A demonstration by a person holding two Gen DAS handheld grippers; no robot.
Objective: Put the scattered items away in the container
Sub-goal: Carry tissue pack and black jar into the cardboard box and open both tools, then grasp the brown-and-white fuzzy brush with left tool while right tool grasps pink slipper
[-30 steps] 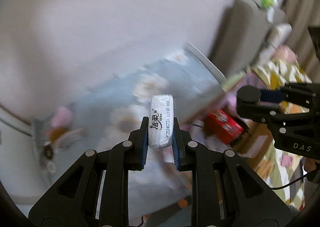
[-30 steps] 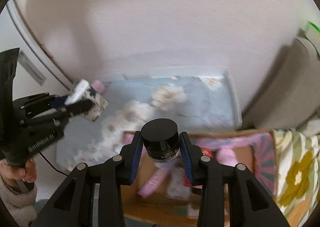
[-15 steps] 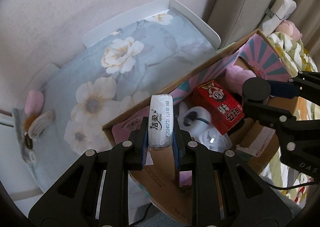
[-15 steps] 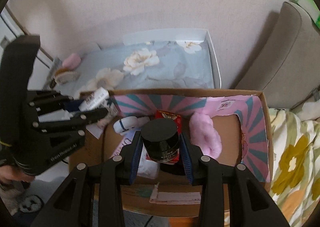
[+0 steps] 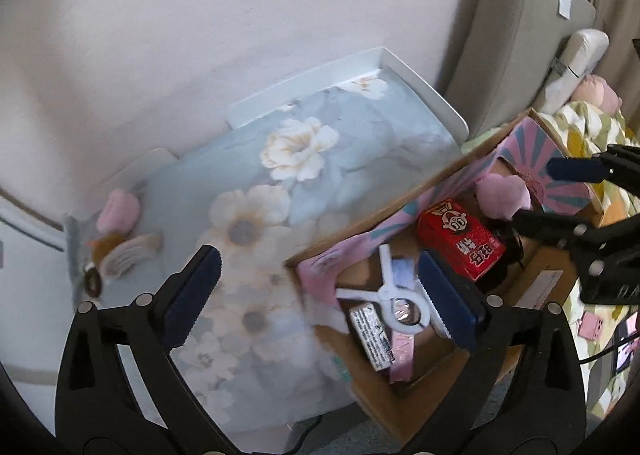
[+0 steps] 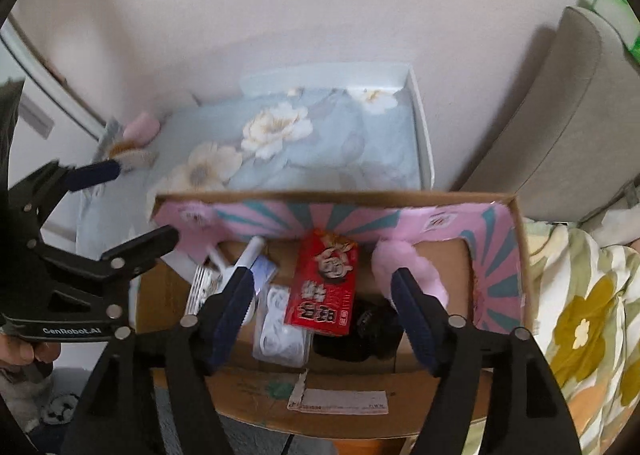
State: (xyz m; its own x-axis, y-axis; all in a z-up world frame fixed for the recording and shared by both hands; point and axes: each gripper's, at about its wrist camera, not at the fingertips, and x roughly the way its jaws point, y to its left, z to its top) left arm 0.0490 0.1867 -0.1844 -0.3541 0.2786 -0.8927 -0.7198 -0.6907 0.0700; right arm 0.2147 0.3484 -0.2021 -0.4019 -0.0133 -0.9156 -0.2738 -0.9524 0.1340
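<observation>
Open cardboard box, red carton inside

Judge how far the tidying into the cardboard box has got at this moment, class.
Done: the cardboard box holds a red carton, black jar, white clip, tissue pack and pink plush.

In hand: nothing. The left gripper and right gripper have just been opening above the box, fingers empty.

Left: a pink item and small brush remain on the floral cloth.

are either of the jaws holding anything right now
Nothing held. Left gripper and right gripper jaws have just been opening, empty, above the cardboard box.
</observation>
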